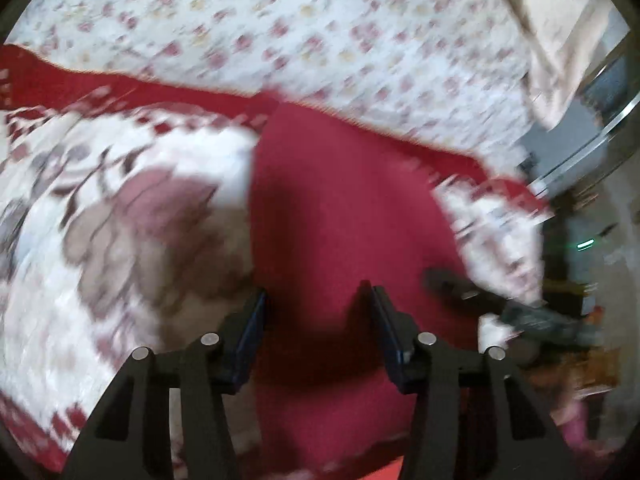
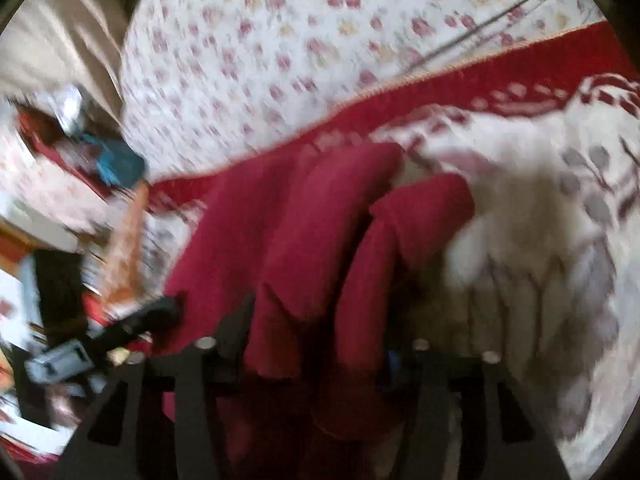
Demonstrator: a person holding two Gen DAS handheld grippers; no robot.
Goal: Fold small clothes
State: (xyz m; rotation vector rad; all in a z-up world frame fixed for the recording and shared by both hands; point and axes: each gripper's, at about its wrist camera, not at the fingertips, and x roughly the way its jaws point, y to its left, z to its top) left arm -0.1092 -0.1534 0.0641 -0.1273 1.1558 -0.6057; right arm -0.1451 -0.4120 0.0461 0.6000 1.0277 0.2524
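A dark red garment (image 1: 340,208) lies on a red-and-white patterned blanket (image 1: 100,220). My left gripper (image 1: 316,296) is open just above the garment, with nothing between its fingers. In the right wrist view the same garment (image 2: 304,232) is bunched in thick folds that drape over and between my right gripper's fingers. My right gripper (image 2: 316,336) has its fingertips hidden under the cloth, so its state does not show. The other gripper shows at the right in the left wrist view (image 1: 480,296) and at the lower left in the right wrist view (image 2: 132,324). Both views are blurred.
A white sheet with small red flowers (image 1: 320,40) covers the bed beyond the blanket (image 2: 540,200). A beige pillow (image 1: 560,32) lies at the far right corner. Clutter and a blue object (image 2: 120,164) sit off the bed's left side.
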